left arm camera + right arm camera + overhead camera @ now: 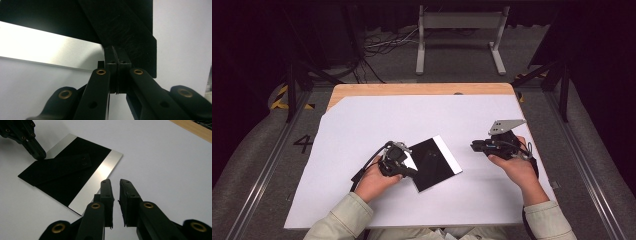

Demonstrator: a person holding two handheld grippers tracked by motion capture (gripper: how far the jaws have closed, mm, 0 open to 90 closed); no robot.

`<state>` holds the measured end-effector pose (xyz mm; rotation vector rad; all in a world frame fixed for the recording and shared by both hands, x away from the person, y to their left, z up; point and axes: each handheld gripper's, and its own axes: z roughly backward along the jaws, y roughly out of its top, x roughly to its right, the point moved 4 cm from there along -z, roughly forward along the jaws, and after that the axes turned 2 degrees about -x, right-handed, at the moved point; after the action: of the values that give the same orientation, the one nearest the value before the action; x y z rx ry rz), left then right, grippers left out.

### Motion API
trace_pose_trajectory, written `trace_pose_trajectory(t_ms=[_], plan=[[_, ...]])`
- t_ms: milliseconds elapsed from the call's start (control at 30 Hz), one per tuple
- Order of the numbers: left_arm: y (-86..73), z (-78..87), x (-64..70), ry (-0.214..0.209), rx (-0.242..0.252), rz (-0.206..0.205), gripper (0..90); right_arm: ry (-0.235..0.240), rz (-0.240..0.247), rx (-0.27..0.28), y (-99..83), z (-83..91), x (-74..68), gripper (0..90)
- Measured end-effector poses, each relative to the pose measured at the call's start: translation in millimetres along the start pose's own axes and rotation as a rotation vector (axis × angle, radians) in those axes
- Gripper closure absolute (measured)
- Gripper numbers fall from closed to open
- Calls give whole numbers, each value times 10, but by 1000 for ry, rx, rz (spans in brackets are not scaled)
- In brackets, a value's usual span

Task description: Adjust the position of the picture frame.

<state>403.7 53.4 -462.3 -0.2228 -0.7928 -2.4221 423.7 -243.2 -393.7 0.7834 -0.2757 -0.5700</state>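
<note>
A flat black plate (435, 161) with bright silver bands along two edges lies on the white sheet (362, 130) near the table's middle. On it rests a matte black strip (62, 165) with two small holes at one end. My left gripper (411, 171) is at the plate's left corner, jaws pressed together on the strip's (120, 22) near corner. In the right gripper view the left gripper (41, 156) touches that same corner. My right gripper (473, 145) hovers just right of the plate, its jaws (116, 182) slightly apart with nothing between them, beside the silver band (100, 175).
The white sheet covers most of the wooden table (412, 89), whose bare far edge shows. A metal frame (459, 37) and cables lie on the floor beyond. Dark floor rails run along both sides.
</note>
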Motion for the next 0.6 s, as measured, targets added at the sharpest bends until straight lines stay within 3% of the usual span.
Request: trace_pose_trajectory(t_ms=[233, 333, 467, 567, 600], plan=[[38, -20, 23, 7, -8, -19, 900, 16, 14, -22, -14, -15, -51, 826], [71, 21, 1, 49, 15, -23, 900, 80, 52, -71, -34, -28, -144, 900], [110, 207, -103, 95, 89, 2, 900, 145, 98, -134, -72, -61, -240, 900], [106, 294, -216, 122, 140, 38, 900, 179, 132, -180, -113, -115, -324, 900], [99, 328, -304, 155, 176, 67, 876, 186, 138, -194, -132, -139, -358, 900]])
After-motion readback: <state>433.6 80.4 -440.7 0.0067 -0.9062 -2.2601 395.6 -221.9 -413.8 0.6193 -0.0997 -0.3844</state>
